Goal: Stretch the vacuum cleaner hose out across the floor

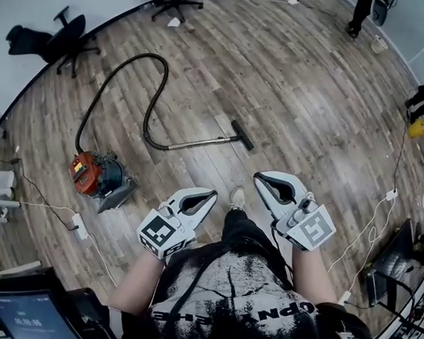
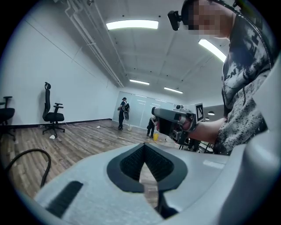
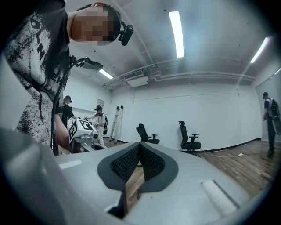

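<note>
**Vacuum hose: looped, not yet gripped**

- Wood floor [image 1: 308, 85].
- Red canister vacuum [image 1: 95, 175], near the floor's left edge.
- Black hose [image 1: 155, 54], arcing toward the far edge, then back to mid-floor.
- Metal wand [image 1: 199, 140] with brush head [image 1: 242, 134].
- Left gripper [image 1: 211, 195] and right gripper [image 1: 257, 177]: both closed, empty.
- Advised: open the jaws, clamp the wand, and draw it low and steadily away from the canister.

Shirt [image 1: 252, 291] print upside down, not readable; screen [image 1: 28, 317] digits blurred; no other text legible

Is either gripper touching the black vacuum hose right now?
Apart. In the head view, left gripper and right gripper hang by the person's body, with wooden floor between them and the vacuum hose.
</note>
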Demonstrator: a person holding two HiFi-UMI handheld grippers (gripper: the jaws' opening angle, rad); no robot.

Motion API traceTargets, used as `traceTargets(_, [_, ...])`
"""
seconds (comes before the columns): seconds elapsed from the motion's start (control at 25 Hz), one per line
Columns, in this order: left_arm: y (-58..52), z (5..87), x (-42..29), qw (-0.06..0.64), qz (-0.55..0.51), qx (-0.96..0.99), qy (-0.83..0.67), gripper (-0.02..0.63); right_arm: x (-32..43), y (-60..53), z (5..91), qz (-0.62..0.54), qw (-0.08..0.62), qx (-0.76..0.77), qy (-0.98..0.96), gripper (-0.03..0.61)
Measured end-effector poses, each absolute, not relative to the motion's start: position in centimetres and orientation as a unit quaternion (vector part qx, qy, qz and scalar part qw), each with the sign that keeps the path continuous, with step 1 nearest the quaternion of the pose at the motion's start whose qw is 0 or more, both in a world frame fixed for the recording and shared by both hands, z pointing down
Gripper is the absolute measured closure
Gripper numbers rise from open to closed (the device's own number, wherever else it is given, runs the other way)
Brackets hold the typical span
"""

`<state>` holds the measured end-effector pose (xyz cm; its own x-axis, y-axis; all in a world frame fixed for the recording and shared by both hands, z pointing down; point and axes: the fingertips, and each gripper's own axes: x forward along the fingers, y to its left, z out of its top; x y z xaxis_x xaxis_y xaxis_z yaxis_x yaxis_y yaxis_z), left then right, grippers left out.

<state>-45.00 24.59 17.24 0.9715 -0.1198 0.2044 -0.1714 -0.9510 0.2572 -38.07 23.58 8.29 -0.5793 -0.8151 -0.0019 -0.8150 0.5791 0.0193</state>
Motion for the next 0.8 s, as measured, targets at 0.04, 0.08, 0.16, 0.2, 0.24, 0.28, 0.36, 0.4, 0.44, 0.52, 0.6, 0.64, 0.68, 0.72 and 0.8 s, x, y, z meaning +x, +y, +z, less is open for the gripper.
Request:
traceTargets(0.04, [23.2,16.9,-43.9,0.144,0.088,0.982,-0.078,0.612,-37.2,22.2,8.1,-0.008,0.002,0.449,-0.893,0.574])
traceTargets(0.08, [21.7,16.5,-42.6,0.146,0.084,0.982,-0.081,0.612,-36.2,20.8,7.9,-0.012,0.006,0.443,-0.896,0.573])
traceTargets(0.16, [18.9,15.8,-39.7,0.133,0.084,0.984,-0.086,0.612,-34.0,18.0,7.7,-0.025,0.020,0.436,-0.900,0.574])
traceTargets(0.2, [17.6,15.5,-38.2,0.121,0.087,0.985,-0.086,0.612,-32.8,16.7,7.6,-0.032,0.025,0.433,-0.900,0.573])
traceTargets(0.24, [16.4,15.2,-36.6,0.111,0.090,0.986,-0.085,0.612,-31.6,15.5,7.5,-0.036,0.026,0.431,-0.901,0.574])
traceTargets(0.28, [15.4,14.9,-35.1,0.106,0.092,0.987,-0.084,0.612,-30.4,14.5,7.4,-0.038,0.026,0.428,-0.902,0.574])
traceTargets(0.36, [13.7,14.7,-32.5,0.105,0.092,0.987,-0.084,0.612,-28.1,12.8,7.7,-0.033,0.026,0.424,-0.905,0.572])
traceTargets(0.4, [13.0,14.7,-31.5,0.105,0.091,0.987,-0.087,0.612,-27.1,12.0,7.9,-0.029,0.025,0.422,-0.906,0.574])
traceTargets(0.44, [12.3,14.8,-30.8,0.104,0.092,0.986,-0.091,0.612,-26.3,11.3,8.3,-0.024,0.024,0.419,-0.907,0.573])
traceTargets(0.52, [10.9,15.1,-30.1,0.104,0.096,0.985,-0.101,0.612,-25.2,9.8,9.1,-0.018,0.027,0.412,-0.911,0.573])
traceTargets(0.6, [9.4,15.8,-30.3,0.113,0.101,0.982,-0.114,0.612,-25.1,8.0,9.6,-0.017,0.032,0.402,-0.915,0.574])
traceTargets(0.64, [8.7,16.3,-30.7,0.121,0.105,0.980,-0.121,0.612,-25.3,7.1,9.6,-0.017,0.032,0.396,-0.917,0.573])
traceTargets(0.68, [8.1,16.9,-31.2,0.130,0.110,0.977,-0.128,0.612,-25.7,6.2,9.6,-0.016,0.031,0.391,-0.920,0.572])
traceTargets(0.72, [7.4,17.5,-31.8,0.137,0.114,0.975,-0.134,0.612,-26.2,5.4,9.6,-0.014,0.031,0.386,-0.922,0.574])
traceTargets(0.8, [5.8,18.0,-32.9,0.146,0.113,0.972,-0.144,0.612,-27.2,3.7,9.9,-0.012,0.035,0.379,-0.925,0.574])
